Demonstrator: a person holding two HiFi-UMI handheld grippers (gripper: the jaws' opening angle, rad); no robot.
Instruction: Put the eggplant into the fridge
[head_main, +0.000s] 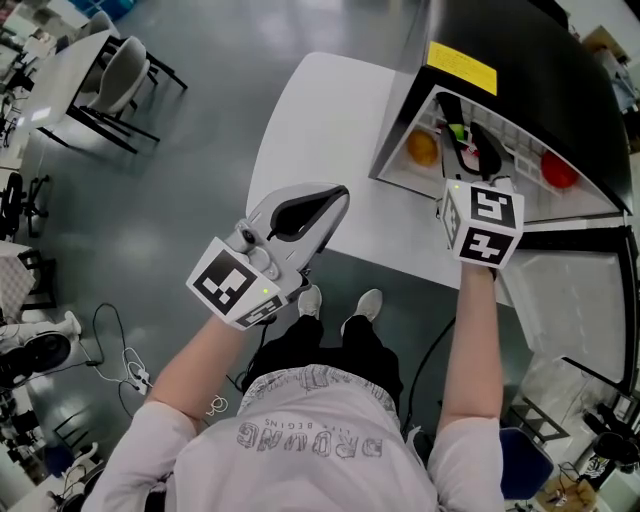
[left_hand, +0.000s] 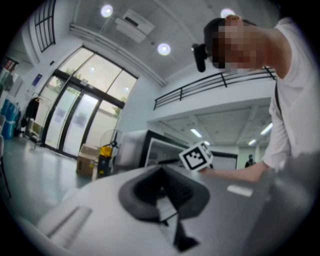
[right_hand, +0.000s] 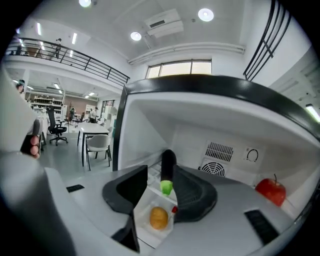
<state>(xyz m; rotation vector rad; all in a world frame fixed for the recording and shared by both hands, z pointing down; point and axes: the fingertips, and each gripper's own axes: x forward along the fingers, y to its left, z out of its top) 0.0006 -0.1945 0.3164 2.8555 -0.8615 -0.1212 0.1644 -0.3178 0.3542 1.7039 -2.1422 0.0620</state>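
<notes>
Our right tongs (right_hand: 162, 173) stand wide, leaving the eggplant (right_hand: 168, 164) loose inside the fridge (right_hand: 150, 125); we hold the left tongs (left_hand: 161, 172), closed and empty, aside.

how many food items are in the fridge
3. An eggplant lies mid-shelf, an orange round fruit sits near it toward the left side, and a red apple is at the right. More may be hidden elsewhere in the fridge.
</notes>
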